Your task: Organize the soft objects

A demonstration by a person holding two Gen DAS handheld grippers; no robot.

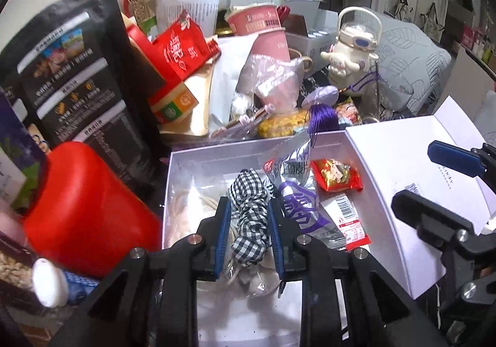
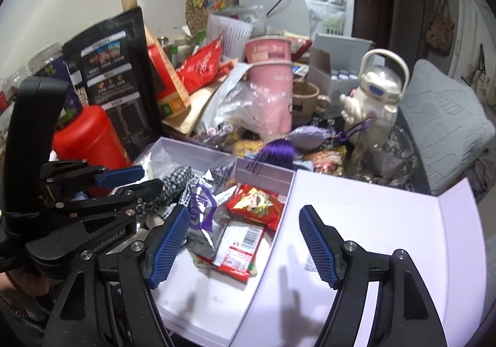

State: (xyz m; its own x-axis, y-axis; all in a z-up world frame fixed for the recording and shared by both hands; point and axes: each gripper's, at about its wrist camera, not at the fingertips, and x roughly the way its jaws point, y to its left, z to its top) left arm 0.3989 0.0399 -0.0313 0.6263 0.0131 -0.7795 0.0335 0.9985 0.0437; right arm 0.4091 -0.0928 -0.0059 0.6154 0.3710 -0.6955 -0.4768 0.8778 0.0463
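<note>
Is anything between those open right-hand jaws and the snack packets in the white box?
Nothing visible. The right gripper hangs open above the white box, with the red snack packet and silver-purple packet lying uncovered just ahead.

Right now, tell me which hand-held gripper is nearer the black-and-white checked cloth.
Left. The left hand-held gripper is clamped on the checked cloth over the white box; the right hand-held gripper hangs open beside it.

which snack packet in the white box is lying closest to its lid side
The red cartoon packet, against the white box wall beside the open lid. The silver and purple packet lies further left, next to the checked cloth.
</note>
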